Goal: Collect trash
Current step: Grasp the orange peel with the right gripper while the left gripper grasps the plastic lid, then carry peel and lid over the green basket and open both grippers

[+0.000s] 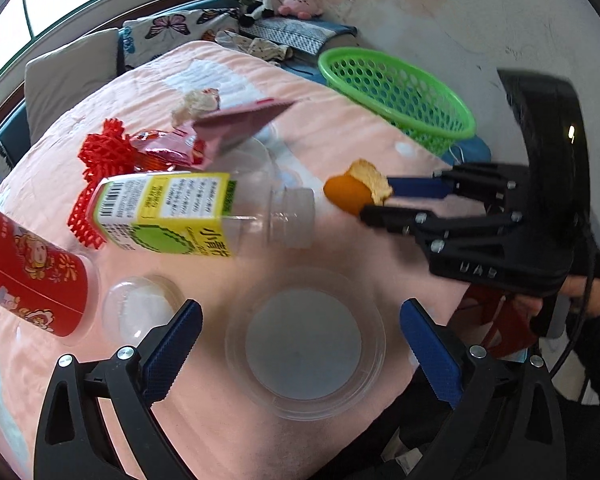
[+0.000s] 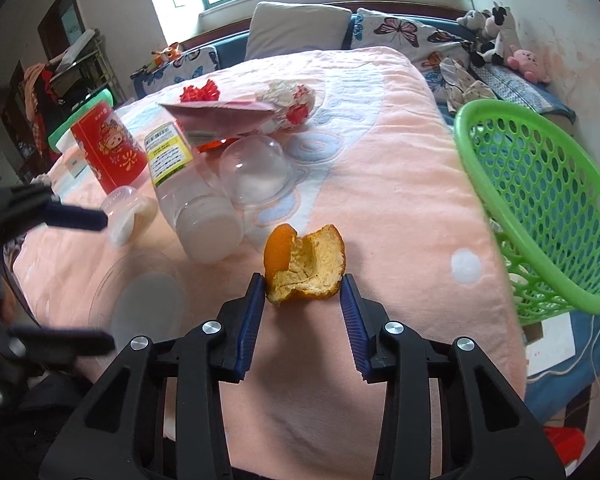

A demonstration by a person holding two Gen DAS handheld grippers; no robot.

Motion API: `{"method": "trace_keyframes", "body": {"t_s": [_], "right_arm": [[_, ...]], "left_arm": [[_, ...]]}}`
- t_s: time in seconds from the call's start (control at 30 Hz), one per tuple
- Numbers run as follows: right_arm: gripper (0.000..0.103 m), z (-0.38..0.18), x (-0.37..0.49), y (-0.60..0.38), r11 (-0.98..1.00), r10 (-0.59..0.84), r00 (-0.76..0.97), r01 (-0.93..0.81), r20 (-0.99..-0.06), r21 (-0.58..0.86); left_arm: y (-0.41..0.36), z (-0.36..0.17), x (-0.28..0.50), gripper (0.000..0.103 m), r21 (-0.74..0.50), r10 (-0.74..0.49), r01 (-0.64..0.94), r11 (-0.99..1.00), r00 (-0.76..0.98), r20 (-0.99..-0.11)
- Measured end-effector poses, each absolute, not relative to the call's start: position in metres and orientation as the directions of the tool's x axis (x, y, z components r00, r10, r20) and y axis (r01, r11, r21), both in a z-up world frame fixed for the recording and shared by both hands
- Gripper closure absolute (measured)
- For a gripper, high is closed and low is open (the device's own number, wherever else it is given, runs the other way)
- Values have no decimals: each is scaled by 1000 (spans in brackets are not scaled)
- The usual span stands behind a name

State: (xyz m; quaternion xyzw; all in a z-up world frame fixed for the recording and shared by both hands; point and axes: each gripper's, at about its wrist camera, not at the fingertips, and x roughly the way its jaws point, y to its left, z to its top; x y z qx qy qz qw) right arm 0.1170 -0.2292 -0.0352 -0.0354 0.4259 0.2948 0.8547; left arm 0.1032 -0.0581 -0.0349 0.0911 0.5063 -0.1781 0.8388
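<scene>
Pink bedspread: your right gripper (image 2: 304,292) has its pads touching both sides of the orange peel (image 2: 306,268); green basket (image 2: 540,208) at two o'clock. Left gripper (image 1: 300,344) gapes empty over a clear bowl (image 1: 306,344).

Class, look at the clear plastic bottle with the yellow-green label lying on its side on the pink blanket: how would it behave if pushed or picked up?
The clear plastic bottle looks empty and uncapped, so probably light. Lying on its side, it may roll when nudged, though the soft pink blanket should slow it. Thin walls would likely dent under the jaws.
</scene>
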Motion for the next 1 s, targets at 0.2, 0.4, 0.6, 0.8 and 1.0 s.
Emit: {"method": "trace_keyframes", "body": {"t_s": [0.2, 0.4, 0.6, 0.8, 1.0], "right_arm": [[64, -29, 116, -243, 836, 469, 486, -514, -738, 193], [64, -27, 116, -250, 842, 464, 494, -505, -735, 191], [64, -30, 115, -253, 842, 462, 490, -504, -739, 193], [65, -30, 115, -256, 842, 466, 490, -500, -737, 200], [65, -33, 116, -254, 843, 460, 478, -500, -748, 199]], "left_arm": [[-67, -51, 100, 7, 12, -171, 425, 905, 390, -905], [-75, -64, 101, 7, 70, -118, 447, 892, 378, -918], [-76, -69, 105, 7, 71, -118, 445, 893, 383, -916], [-75, -67, 104, 12, 73, -129, 438, 896, 415, -901], [-74, -58, 105, 13, 87, -134, 441, 893, 446, -885]]}}
